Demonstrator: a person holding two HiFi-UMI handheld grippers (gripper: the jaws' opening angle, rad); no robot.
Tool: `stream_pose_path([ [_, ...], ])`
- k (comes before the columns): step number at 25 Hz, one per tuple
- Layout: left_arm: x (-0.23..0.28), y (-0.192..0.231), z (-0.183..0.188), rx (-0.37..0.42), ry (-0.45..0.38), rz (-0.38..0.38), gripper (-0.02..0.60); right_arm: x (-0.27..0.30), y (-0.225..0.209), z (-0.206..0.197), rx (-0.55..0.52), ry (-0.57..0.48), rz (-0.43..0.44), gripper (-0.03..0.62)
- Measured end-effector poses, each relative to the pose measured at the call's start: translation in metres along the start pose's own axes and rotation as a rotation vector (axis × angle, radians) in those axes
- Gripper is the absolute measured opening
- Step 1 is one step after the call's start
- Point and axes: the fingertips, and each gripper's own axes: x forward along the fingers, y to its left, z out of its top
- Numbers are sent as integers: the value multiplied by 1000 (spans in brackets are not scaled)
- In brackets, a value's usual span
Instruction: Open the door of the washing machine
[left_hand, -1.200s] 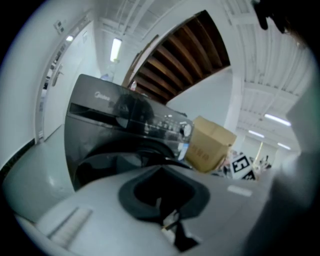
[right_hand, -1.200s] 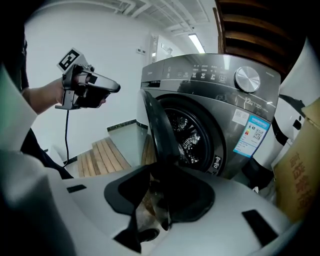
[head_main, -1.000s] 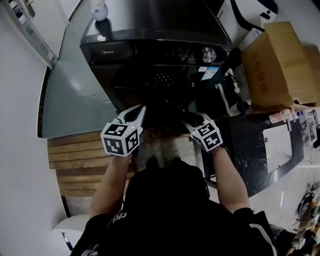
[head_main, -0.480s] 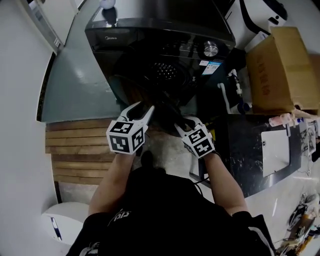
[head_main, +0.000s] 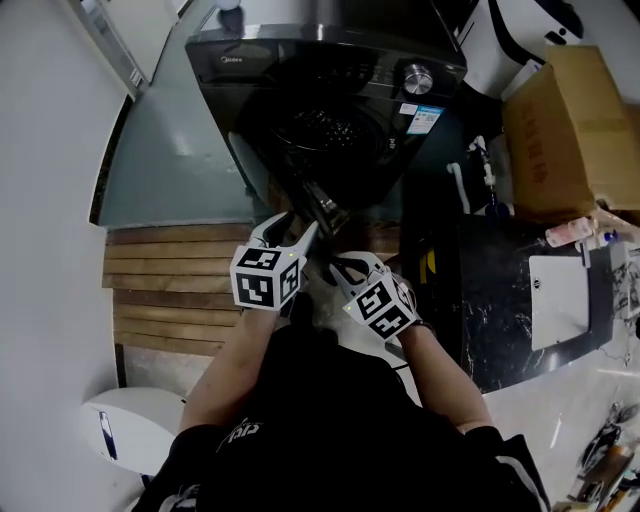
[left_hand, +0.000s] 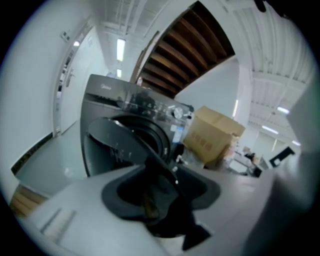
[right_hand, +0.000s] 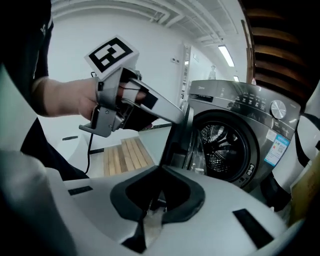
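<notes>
The dark front-loading washing machine (head_main: 330, 60) stands ahead with its round door (head_main: 300, 185) swung out toward me and the drum (head_main: 325, 125) exposed. My left gripper (head_main: 292, 228) is at the door's free edge. Its jaws have just been opening and stand open. In the right gripper view the left gripper (right_hand: 135, 102) reaches to the door (right_hand: 177, 145) beside the drum (right_hand: 222, 145). My right gripper (head_main: 338, 266) hangs just right of the door's edge, apart from it. Its jaws have just been closing and meet with nothing between them (right_hand: 152, 207). The left gripper view is blurred; the door (left_hand: 125, 142) shows ahead.
A cardboard box (head_main: 555, 130) stands right of the machine, with a white pipe (head_main: 460, 185) between them. A black counter with a white tray (head_main: 560, 295) lies at right. A wooden slat platform (head_main: 170, 290) covers the floor at left, by a white wall.
The door has swung farther out from the machine. Both grippers have drawn back toward me. The left jaws have spread apart, and the right jaws have come together.
</notes>
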Motion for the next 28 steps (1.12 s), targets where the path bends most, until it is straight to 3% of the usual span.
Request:
stream_pose_path([
  [6,-27,17,-13,-3,22,114,199,-12,21,6,0,-54,29,8],
  [13,-56,28,-23,13,20,194,132,-19,28,9,58,-110,38,8],
  [22,-96,57,-33,-4,-5,234,121,-19,22,22,152,-146,18,6],
  [28,-129,91,-39,-13,-11,236,118,-5,35,57,185,-179,-9,5],
])
